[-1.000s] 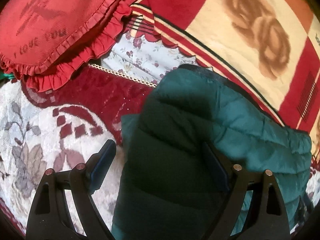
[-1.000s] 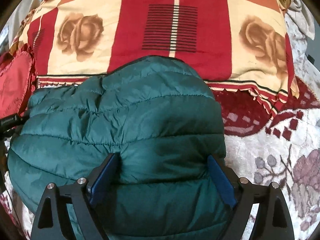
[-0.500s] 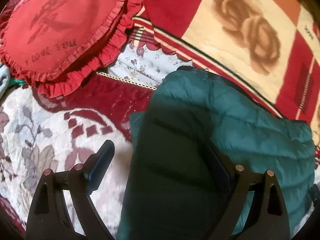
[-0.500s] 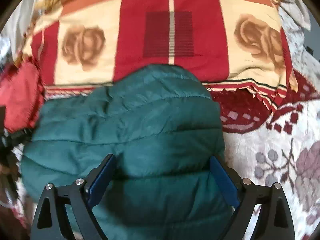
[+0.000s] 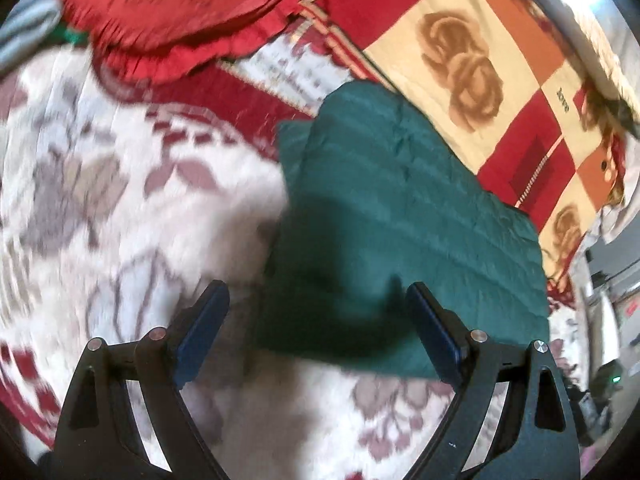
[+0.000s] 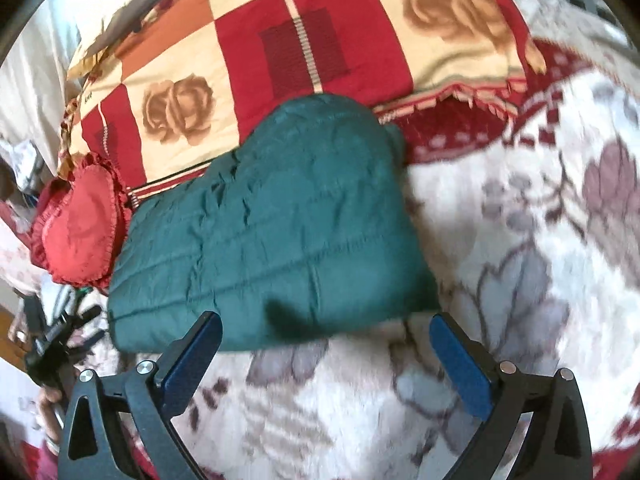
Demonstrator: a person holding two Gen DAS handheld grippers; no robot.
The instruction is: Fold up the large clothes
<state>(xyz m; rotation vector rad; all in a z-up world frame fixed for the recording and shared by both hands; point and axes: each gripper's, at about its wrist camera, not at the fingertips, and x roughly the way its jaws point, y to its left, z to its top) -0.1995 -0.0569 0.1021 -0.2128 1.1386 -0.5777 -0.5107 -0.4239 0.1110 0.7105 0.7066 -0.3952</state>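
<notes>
Since the puffy green jacket (image 6: 272,232) at frame centre on the floral bed blanket (image 6: 520,240) is soft and slippery, grip a seamed edge (not the bulge); your left claw (image 5: 316,332) gapes empty, and your right claw (image 6: 326,354) has just been opening, holding nothing.

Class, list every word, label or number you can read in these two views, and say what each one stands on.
"love": on a cream square of the rose-patterned patchwork blanket, legible in both wrist views.
A smaller dark word on the same blanket's left edge, right wrist view: too small to read.
Lettering on the red frilled heart cushion: blurred, unreadable.
Green quilted jacket: no text visible.
</notes>
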